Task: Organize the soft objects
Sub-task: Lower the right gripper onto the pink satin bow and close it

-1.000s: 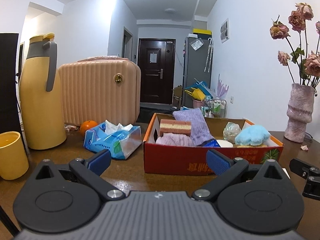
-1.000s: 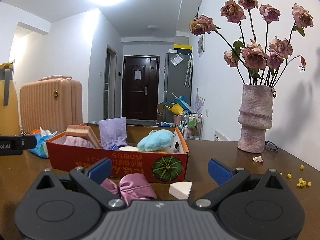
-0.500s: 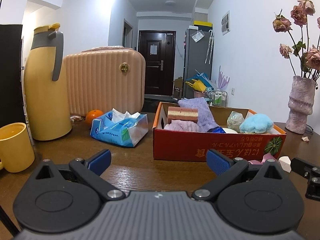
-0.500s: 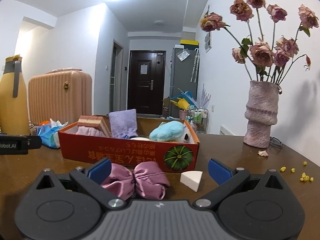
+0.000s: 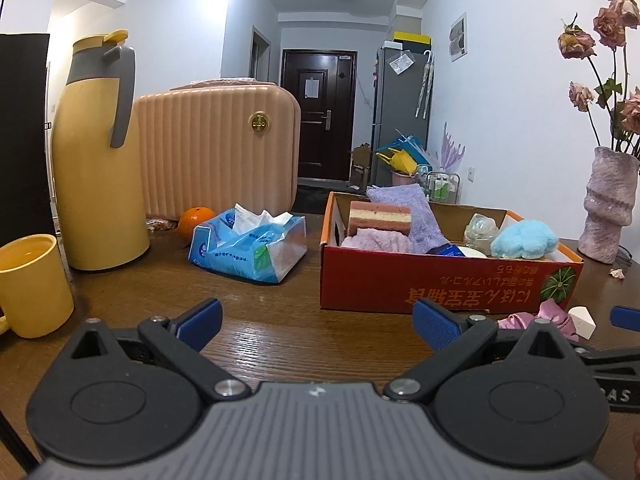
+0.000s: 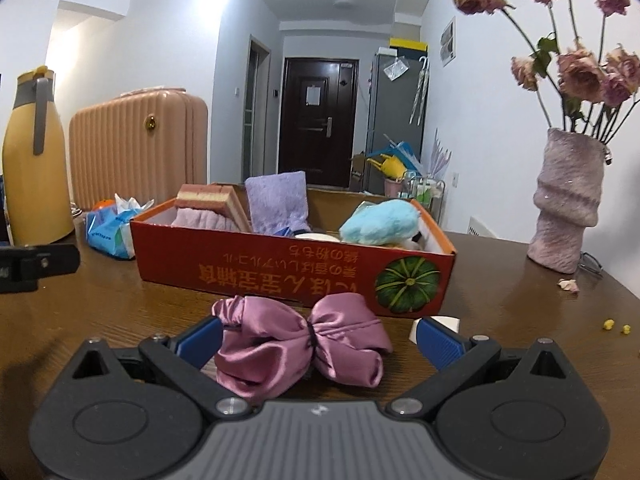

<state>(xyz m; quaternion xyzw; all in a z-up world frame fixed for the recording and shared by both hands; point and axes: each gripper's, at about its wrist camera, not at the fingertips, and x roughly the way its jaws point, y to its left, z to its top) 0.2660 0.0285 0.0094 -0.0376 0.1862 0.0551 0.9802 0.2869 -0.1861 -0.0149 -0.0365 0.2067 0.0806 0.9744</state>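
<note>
Jaws of the right gripper (image 6: 318, 334) stand spread wide, blue pads on either side of the pink satin bow (image 6: 300, 350), which lies on the wooden table (image 6: 500, 292) between them. Whether either pad touches the fabric cannot be told from the right wrist view; the bow's left lobe sits just beside the left pad, while the right pad stands a little apart from the right lobe. Nothing is gripped.

Step in hand, by my judgement: approach to pick up the bow, with the grasp not yet made. Next move calls for closing on the bow near its tied centre, where the cloth is bunched and least likely to slip, then lifting it over the near wall of the red box (image 6: 280, 268) just beyond. Satin is slick and compressible, so a firm, full closure seems needed.

A white wedge sponge (image 6: 438, 326) rests just beside the right pad and could be nudged on closing.

Left gripper (image 5: 318, 322) is likewise spread and empty, low over bare table, well apart from the box. The box already holds a layered sponge (image 6: 212, 200), purple cloth (image 6: 278, 206) and blue fluffy item (image 6: 380, 222).
</note>
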